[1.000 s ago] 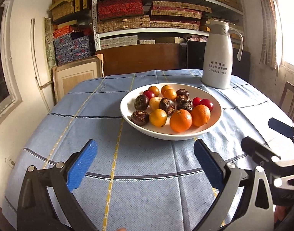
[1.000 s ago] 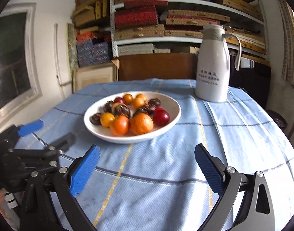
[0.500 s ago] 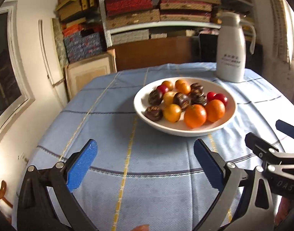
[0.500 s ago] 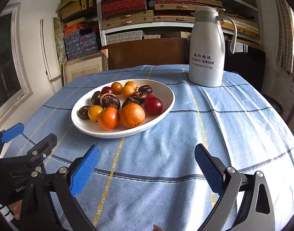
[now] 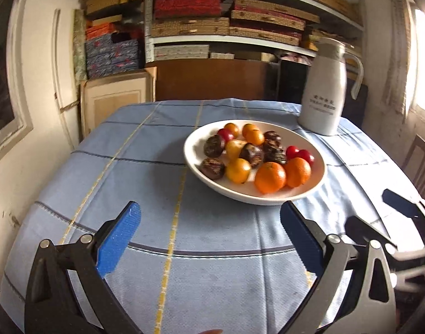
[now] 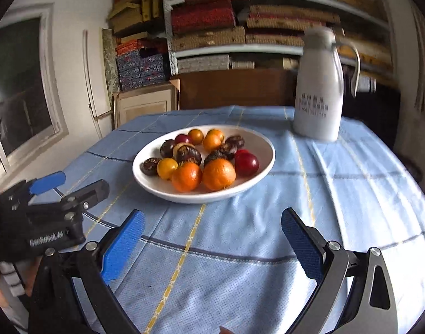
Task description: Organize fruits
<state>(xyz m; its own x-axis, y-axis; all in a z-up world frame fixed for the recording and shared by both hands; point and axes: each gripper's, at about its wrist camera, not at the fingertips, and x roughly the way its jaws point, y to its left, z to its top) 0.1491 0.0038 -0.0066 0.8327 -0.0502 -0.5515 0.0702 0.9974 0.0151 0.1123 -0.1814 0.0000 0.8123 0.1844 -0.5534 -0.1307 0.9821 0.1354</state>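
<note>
A white bowl (image 5: 318, 178) (image 6: 264, 142) stands on the blue checked tablecloth, filled with fruit. In it lie two oranges (image 5: 270, 177) (image 6: 218, 173), small yellow-orange fruits (image 5: 238, 170) (image 6: 167, 168), red plums (image 5: 304, 155) (image 6: 246, 163) and several dark brown wrinkled fruits (image 5: 214, 145) (image 6: 188, 154). My left gripper (image 5: 209, 233) is open and empty, hovering over the cloth short of the bowl. Open and empty as well, my right gripper (image 6: 212, 235) hangs over the cloth in front of the bowl. Each gripper shows at the edge of the other's view.
A white thermos jug (image 5: 325, 91) (image 6: 318, 89) stands behind the bowl at the right. Shelves stacked with boxes (image 5: 226, 19) fill the back wall. A wooden chair (image 5: 419, 164) sits at the table's right edge.
Both wrist views have shifted: the bowl has drifted right in the left view and sits more central and nearer in the right view. Both grippers remain open.
</note>
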